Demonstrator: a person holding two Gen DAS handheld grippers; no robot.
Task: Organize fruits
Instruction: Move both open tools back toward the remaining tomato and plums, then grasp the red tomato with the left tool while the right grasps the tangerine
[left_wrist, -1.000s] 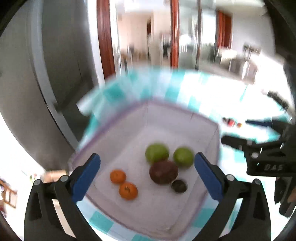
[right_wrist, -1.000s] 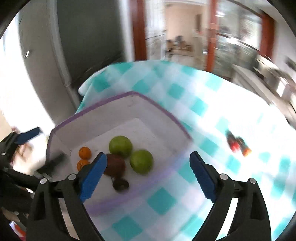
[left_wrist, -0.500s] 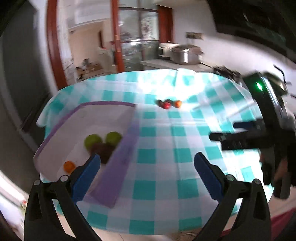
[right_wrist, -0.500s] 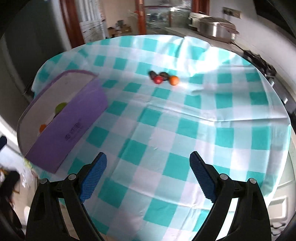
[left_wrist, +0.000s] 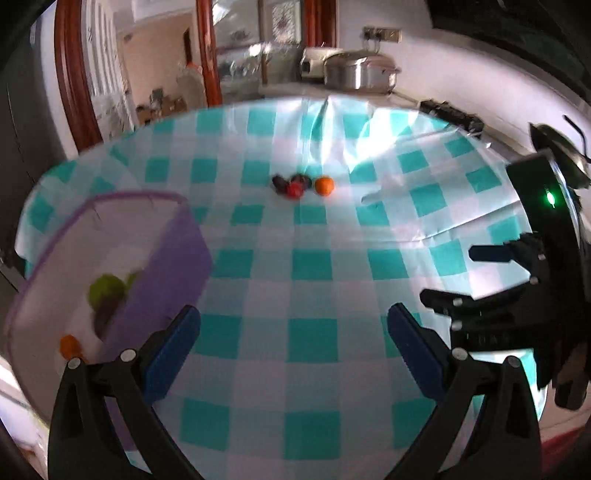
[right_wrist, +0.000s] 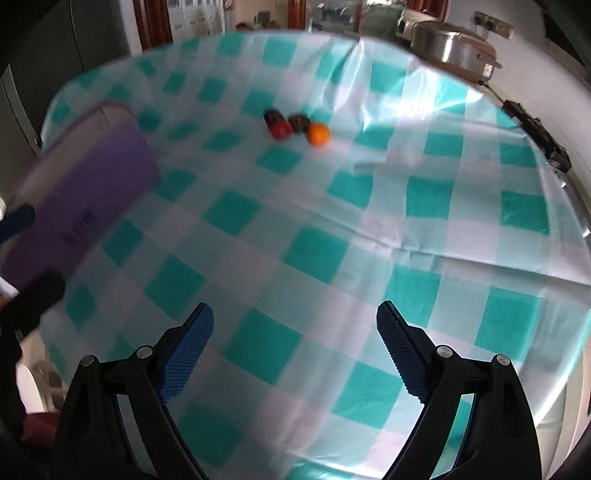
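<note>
Partly done, judging by the left wrist view: green fruit (left_wrist: 106, 290) already in the purple bin (left_wrist: 166, 266); left gripper (left_wrist: 291, 347) wide open, empty; three fruits (left_wrist: 303, 185) loose mid-cloth; from the right wrist: right gripper (right_wrist: 295, 343) spread, holding nothing; small orange (right_wrist: 318, 133) well ahead; bare checked tablecloth (right_wrist: 369, 229) between, bin at left edge

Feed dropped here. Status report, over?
Both claws, left and right, open, empty. Loose fruit cluster mid-table, outside purple bin. Path clear.
</note>
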